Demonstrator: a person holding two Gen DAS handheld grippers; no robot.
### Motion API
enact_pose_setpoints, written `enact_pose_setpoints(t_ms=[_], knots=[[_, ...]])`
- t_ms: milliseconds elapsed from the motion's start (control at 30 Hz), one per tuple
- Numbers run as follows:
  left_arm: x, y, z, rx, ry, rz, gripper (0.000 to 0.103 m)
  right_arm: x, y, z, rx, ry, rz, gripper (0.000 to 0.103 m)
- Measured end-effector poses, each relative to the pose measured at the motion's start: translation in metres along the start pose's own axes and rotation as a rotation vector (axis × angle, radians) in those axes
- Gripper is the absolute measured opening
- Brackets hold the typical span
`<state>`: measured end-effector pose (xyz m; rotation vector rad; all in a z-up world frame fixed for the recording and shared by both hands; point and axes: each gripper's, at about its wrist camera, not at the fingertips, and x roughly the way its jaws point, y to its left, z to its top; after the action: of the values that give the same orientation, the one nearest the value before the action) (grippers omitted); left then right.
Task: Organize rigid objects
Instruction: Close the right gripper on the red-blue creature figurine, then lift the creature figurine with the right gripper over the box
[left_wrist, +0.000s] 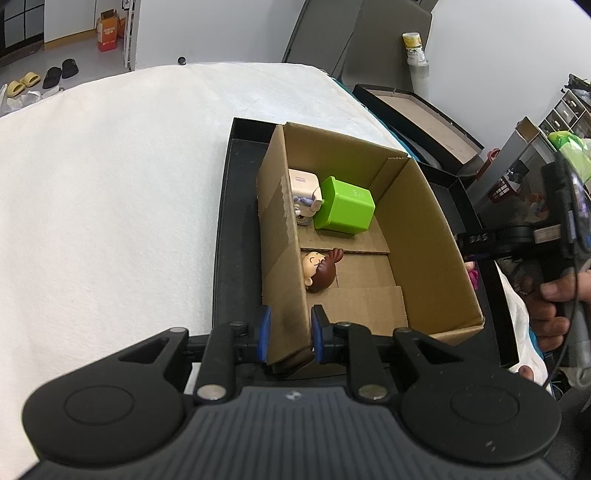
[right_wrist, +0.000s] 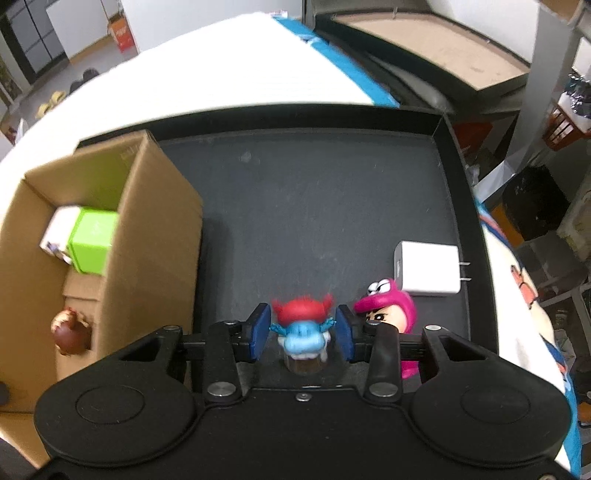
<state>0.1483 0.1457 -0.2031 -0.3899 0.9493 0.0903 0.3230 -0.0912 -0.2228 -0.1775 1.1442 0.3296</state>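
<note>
Right wrist view: the right gripper (right_wrist: 302, 330) straddles a small blue figurine with red hair (right_wrist: 303, 325) standing on the black tray (right_wrist: 314, 192). Its blue pads sit at either side of the head, with the ear tips about touching them; whether the pinch is firm cannot be told. The left gripper (left_wrist: 287, 334) is clamped on the near wall of the cardboard box (left_wrist: 424, 236), one pad on each face, steadying it.

Risks, as judged:
- The figurine is rounded and top-heavy on a narrow base. A pinch taken on hair or ears could let it twist or drop during the lift.
- The pink hooded figurine (right_wrist: 388, 306) stands just beside the right pad and may be knocked over if the tool shifts sideways.
- The box wall rises between tray floor and box interior, so a low carry would strike its rim.

Surroundings: the box, standing in the tray's left part, holds a green cube (left_wrist: 345, 210), a white item (left_wrist: 303, 182) touching it, and a brown-haired figurine head (left_wrist: 319, 267) against the wall. A white plug adapter (right_wrist: 428, 267) lies near the tray's right edge, behind the pink figurine. The tray's middle floor is bare.
</note>
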Motion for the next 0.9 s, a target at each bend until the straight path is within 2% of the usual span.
enact_pose_setpoints(t_ms=[433, 900], knots=[[-0.001, -0.003, -0.001, 0.009, -0.006, 0.012, 0.021, -0.045, -0.008, -0.002, 0.025, -0.116, 0.022, 0.038], [0.000, -0.003, -0.001, 0.010, -0.011, 0.017, 0.020, -0.084, 0.003, 0.004, -0.018, -0.220, 0.083, 0.038]])
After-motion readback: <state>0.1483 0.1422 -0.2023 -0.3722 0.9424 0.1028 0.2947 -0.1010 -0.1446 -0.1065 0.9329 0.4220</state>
